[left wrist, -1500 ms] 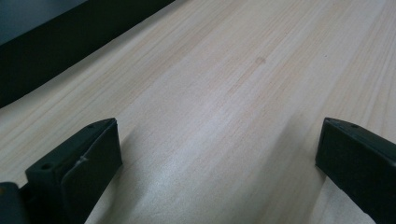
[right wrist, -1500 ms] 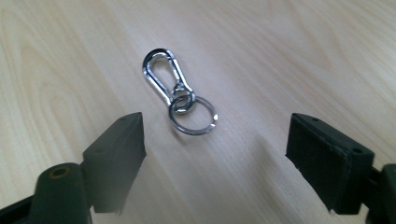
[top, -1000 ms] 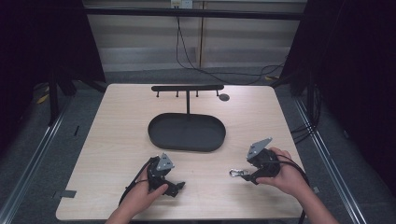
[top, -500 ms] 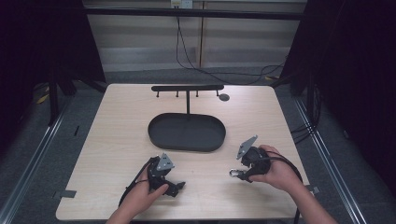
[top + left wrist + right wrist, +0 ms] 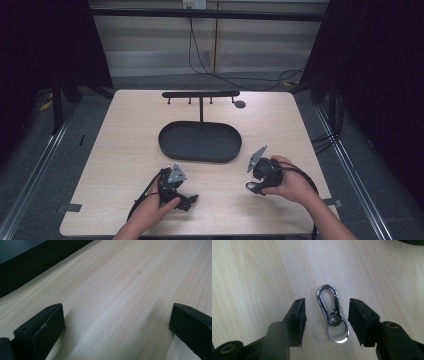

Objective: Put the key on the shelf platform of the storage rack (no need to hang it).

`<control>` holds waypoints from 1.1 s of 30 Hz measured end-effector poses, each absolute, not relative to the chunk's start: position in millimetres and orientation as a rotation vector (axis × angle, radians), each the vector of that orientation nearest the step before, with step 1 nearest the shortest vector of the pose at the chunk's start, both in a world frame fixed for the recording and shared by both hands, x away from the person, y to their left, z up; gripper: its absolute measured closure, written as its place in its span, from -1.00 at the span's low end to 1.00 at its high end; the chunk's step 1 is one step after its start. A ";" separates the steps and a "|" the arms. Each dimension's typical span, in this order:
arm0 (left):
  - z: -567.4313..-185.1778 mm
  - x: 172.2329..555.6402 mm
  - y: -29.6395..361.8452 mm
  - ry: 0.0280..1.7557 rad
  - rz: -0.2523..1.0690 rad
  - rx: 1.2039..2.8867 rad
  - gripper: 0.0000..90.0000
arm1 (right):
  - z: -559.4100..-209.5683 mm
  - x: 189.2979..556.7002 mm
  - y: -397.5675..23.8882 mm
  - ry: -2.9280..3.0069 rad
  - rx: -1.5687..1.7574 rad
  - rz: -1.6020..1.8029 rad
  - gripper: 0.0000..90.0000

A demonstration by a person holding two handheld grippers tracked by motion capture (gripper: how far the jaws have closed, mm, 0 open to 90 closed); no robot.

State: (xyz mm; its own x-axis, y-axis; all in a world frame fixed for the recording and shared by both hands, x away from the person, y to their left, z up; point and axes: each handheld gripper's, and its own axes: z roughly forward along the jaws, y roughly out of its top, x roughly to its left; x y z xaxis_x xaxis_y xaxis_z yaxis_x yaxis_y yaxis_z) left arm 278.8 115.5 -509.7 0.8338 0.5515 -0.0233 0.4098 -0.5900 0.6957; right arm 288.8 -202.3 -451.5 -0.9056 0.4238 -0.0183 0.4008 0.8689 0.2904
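Note:
A silver carabiner clip with a key ring point(image 5: 329, 312) lies flat on the wooden table point(image 5: 125, 150). My right gripper point(image 5: 327, 302) points down over it, one jaw on each side. Its jaws have just been closing, and the pads stand clear of the metal. From above, the right gripper point(image 5: 254, 187) is at the front right of the table, with the key ring point(image 5: 248, 186) at its tips. My left gripper point(image 5: 186, 201) rests at the front centre, held in a hand. In its own view the left gripper point(image 5: 117, 307) is open wide over bare wood.
A black oval tray point(image 5: 172, 145) sits mid-table beyond both grippers. Behind it stands a black rack with several hooks point(image 5: 201, 94), and a small dark disc point(image 5: 240, 104) lies beside it. Cables trail from both grippers toward the front edge.
The right gripper has slid left until its jaws straddle the key ring, and the gap between them has narrowed. The left gripper and hand have stayed put.

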 end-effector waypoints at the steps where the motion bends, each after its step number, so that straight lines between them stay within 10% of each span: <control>1: -509.7 278.8 115.5 0.698 0.253 2.282 -1.00 | -452.4 289.4 -201.5 2.956 0.649 0.432 0.10; 33: -509.7 278.8 115.5 0.697 0.253 2.283 -1.00 | -466.3 300.9 -190.1 3.041 0.761 0.217 0.59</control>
State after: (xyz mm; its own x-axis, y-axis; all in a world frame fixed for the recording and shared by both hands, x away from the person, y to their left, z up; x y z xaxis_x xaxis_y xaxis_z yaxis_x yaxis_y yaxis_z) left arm 278.8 115.5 -509.7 0.8343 0.5509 -0.0221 0.4087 -0.5911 0.6954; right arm 300.9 -190.1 -466.3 -0.8827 0.4686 0.0338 0.4687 0.8732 0.1333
